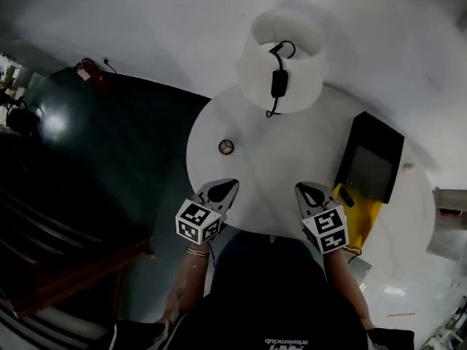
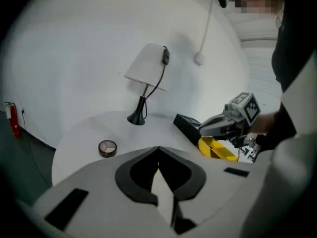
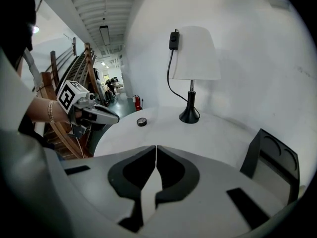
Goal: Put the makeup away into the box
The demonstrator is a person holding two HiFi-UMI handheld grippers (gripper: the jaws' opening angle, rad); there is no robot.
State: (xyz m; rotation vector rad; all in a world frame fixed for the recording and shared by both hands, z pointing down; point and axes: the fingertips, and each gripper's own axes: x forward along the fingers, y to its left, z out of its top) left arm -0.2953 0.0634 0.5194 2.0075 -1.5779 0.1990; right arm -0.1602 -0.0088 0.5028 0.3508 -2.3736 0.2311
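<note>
On the round white table point(image 1: 270, 162), toward its left part, lies the makeup point(image 1: 226, 146) – a small round compact with a dark rim and a pale, divided face. It lies flat and alone, touching nothing, well apart from the box point(image 1: 372, 159).

The box is black and sits at the right side of the table; it looks open, with one dark panel standing up. Just beside it, on the side nearer to the person, there is a yellow object point(image 1: 361, 214); what it is I cannot tell.

At the far side of the table stands a lamp point(image 1: 281, 60) with a white shade and a black cord with a switch hanging over the shade.

The person holds both tools over the near edge of the table. The left gripper point(image 1: 228, 187) has its jaws pressed together with nothing between them, and the compact is a little beyond its tip. The right gripper point(image 1: 306, 191) is the same – jaws closed and empty – and it points toward the middle of the table, with the box to its right.
</note>
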